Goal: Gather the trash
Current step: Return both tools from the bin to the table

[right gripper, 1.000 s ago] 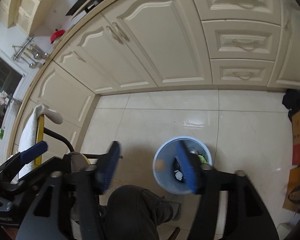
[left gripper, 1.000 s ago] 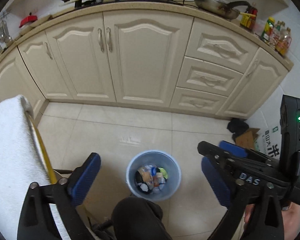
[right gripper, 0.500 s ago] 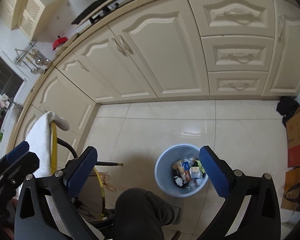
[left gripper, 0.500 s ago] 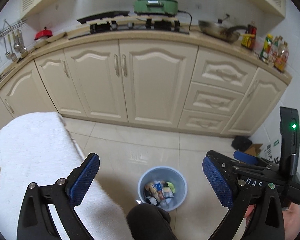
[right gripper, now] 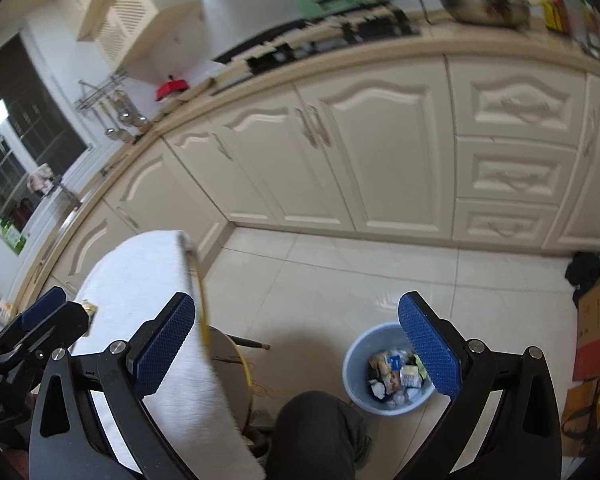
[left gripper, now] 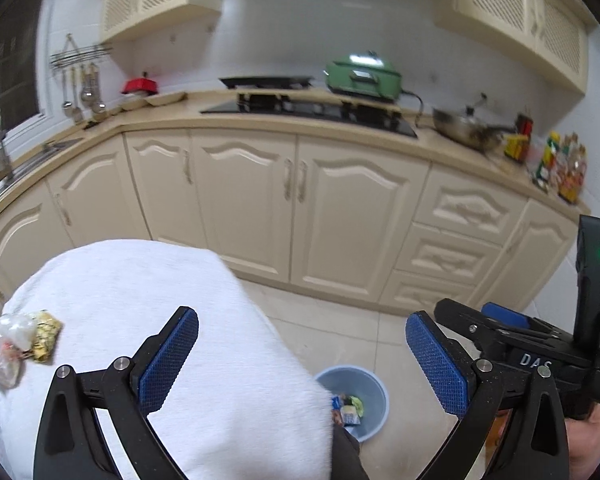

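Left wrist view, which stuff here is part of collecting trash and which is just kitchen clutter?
Part of the job:
- wrappers on the white cloth
- blue bin, already holding trash
- left hand-held gripper, open and empty
- right hand-held gripper, open and empty

Just lying about:
- green cooker
- wok
- bottles
- hanging utensils

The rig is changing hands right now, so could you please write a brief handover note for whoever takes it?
Left gripper: open, empty, above the white cloth-covered table.
Right gripper: open, empty, over the floor beside the bin.
Blue bin: on the tile floor, already holding several wrappers.
Left to collect: a clear crumpled wrapper and a gold one touching it, at the table's left edge.
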